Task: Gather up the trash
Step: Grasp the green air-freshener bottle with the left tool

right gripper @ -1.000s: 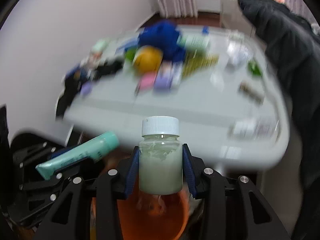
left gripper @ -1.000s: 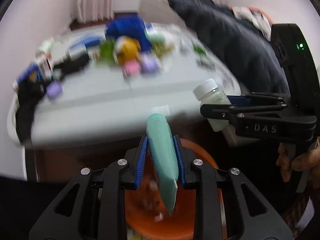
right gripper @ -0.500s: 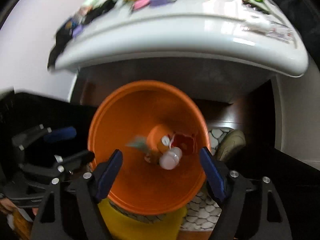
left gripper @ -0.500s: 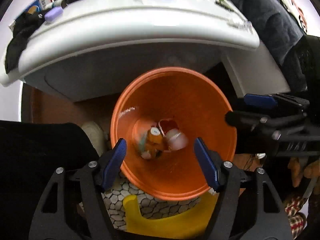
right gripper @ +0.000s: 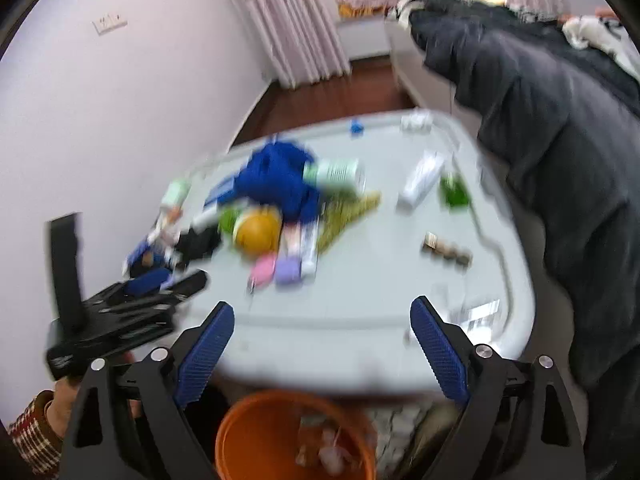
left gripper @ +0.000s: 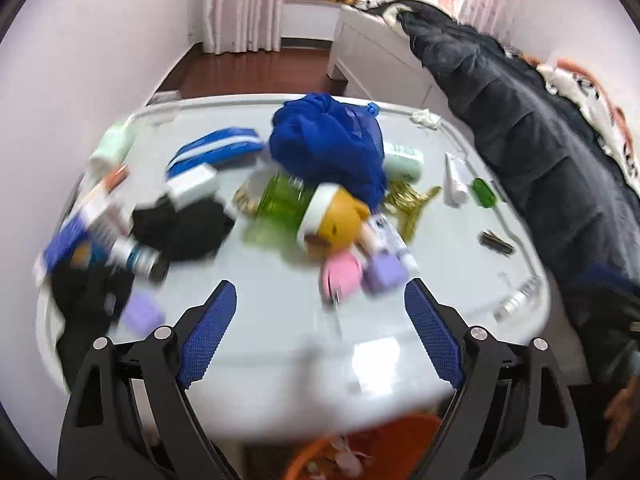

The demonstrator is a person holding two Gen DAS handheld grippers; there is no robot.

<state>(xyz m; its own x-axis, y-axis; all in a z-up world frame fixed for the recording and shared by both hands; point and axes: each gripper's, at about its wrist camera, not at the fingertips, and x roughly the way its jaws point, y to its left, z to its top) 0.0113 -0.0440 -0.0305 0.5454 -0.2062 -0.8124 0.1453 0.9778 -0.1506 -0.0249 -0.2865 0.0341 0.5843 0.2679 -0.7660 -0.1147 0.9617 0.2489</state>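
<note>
table (left gripper: 280, 344): glossy white | bin (right gripper: 256, 436): orange plastic | bundle (left gripper: 328, 148): blue cloth

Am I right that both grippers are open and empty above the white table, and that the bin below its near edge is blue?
Not quite: the bin is orange, not blue, as the right wrist view shows plainly. The rest holds: the left gripper and right gripper are open with nothing between their pads, their jaws having just been opening, above the white table.
</note>
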